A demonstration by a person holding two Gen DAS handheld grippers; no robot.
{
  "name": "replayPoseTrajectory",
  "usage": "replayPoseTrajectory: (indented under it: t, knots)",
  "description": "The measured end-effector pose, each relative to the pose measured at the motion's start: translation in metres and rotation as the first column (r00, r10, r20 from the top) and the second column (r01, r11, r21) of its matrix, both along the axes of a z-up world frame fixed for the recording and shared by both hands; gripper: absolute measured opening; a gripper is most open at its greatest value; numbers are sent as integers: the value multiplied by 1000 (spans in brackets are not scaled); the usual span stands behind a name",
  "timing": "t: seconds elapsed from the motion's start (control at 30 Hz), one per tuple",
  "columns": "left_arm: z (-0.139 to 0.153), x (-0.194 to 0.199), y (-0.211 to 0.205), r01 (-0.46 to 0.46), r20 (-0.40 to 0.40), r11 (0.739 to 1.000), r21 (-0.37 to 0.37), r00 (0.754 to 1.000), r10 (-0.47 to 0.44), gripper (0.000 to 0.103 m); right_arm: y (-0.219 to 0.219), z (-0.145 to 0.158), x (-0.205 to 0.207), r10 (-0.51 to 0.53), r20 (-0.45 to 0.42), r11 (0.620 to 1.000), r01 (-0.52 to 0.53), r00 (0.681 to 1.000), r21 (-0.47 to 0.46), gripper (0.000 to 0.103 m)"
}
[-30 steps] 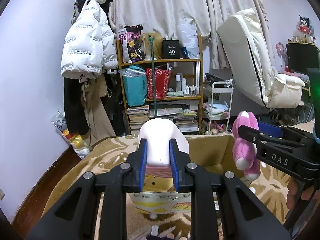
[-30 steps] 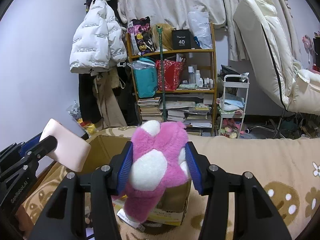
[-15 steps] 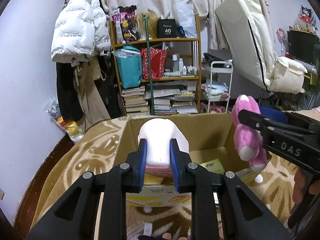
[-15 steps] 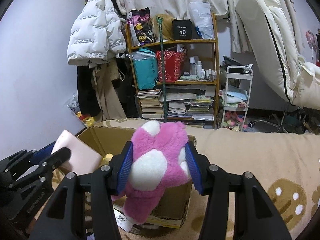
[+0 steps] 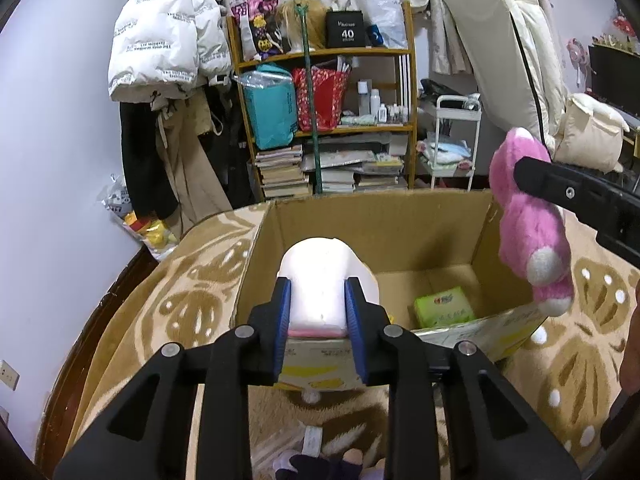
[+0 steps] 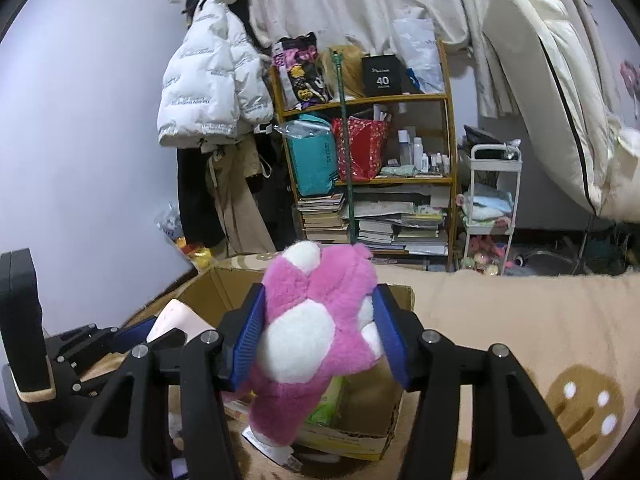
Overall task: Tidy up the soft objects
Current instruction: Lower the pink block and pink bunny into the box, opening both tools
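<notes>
Carpet [image 5: 192, 312], tan with a brown-and-white pattern, is seen under everything in both views. On it, an open cardboard box [image 5: 360, 224] is set at the centre of the left wrist view; its far wall and right wall stand upright, and a printed near flap [image 5: 500, 328] is folded outward at 4 o'clock. On the box floor, a green packet [image 5: 444, 306] is seen lying near the right wall, at 3 o'clock from the left gripper's tips; a scrap of yellow shows beside it, too hidden to name.

The pink plush [image 6: 316, 328], with white patches, is held between the blue pads of the right gripper [image 6: 318, 330], above the box's right rim; its lower end hangs down over the front of the box. That gripper's jaws are opening, yet the pads are still seen pressed into the fur on both sides. In the left wrist view the plush [image 5: 528, 232] appears at 2 o'clock, hanging outside the right wall.

The pale pink pad [image 5: 320, 284], soft and rounded at its far end, is pinched between the pads of the left gripper [image 5: 318, 308], over the box's near left part. These jaws are opening too, with the pad still touched on both sides.
</notes>
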State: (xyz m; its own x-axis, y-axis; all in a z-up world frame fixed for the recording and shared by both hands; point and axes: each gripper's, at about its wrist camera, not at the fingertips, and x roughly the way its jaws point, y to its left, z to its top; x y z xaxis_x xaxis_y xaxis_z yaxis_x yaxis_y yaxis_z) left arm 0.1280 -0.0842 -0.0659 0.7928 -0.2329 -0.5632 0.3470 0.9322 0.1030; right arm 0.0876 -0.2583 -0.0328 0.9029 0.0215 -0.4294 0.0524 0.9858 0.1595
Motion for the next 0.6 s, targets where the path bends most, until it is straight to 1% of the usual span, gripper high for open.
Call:
replayPoseTrajectory:
  t: [0.07, 0.17, 0.2, 0.23, 0.27, 0.4, 0.47, 0.53, 0.6]
  knots:
    - [-2, -1, 2, -2, -5, 1000, 2, 1000, 2, 28, 1, -5, 4, 16, -28, 1000, -15, 999, 12, 58]
    - [-2, 0, 2, -1, -5, 1000, -1, 1000, 1, 30, 4, -9, 8, 28, -54, 1000, -28, 998, -1, 58]
    - [-2, -1, 3, -5, 2, 1000, 1, 1000, 5, 32, 5, -10, 8, 29, -57, 1000, -29, 998, -4, 60]
    - [-3, -1, 3, -8, 8, 1000, 3, 1000, 8, 38, 5, -10, 8, 29, -59, 1000, -29, 998, -6, 66]
    - [-3, -1, 4, -9, 12, 1000, 4, 1000, 9, 46, 5, -11, 8, 29, -57, 1000, -29, 998, -3, 68]
    - [-2, -4, 6, -7, 24, 1000, -1, 1000, 7, 58, 3, -13, 9, 18, -64, 1000, -18, 998, 0, 70]
    - [0, -5, 6, -17, 27, 1000, 5, 999, 17, 72, 1, -15, 8, 12, -73, 1000, -12, 997, 8, 72]
    - [4, -8, 8, -33, 44, 999, 4, 999, 33, 79, -2, -15, 7, 9, -79, 1000, -8, 997, 17, 81]
    - [9, -11, 11, -56, 62, 998, 1, 997, 56, 85, -4, -16, 4, 2, -86, 1000, 0, 996, 26, 85]
